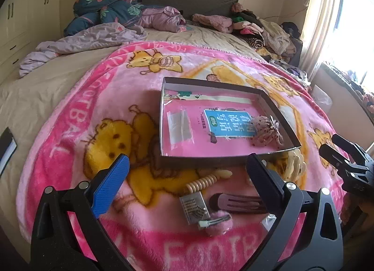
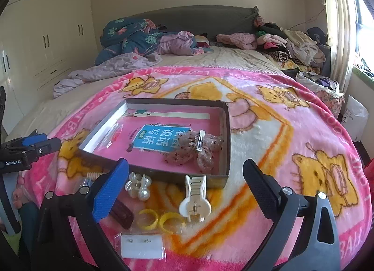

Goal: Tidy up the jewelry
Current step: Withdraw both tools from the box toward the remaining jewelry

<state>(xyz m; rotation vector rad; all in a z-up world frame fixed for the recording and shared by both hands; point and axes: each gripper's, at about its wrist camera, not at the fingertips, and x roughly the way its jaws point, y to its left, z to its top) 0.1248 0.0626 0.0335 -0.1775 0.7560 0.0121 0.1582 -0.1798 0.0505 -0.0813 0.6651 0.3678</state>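
both were spread wide with nothing in them: right gripper [image 2: 185,191] hung over the white claw clip [image 2: 195,201], low centre of frame, just outside the box [image 2: 226,144]. light, stiff, slick plastic imo, so pinch its flat sides. left gripper [image 1: 187,177] hovered nearby.

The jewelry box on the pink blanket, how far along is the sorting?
Barely started. The box holds a pink bow clip and a clear packet. Both grippers are open and hold nothing. Left outside: white claw clip, pearl clip, yellow rings, earring card, dark barrette.
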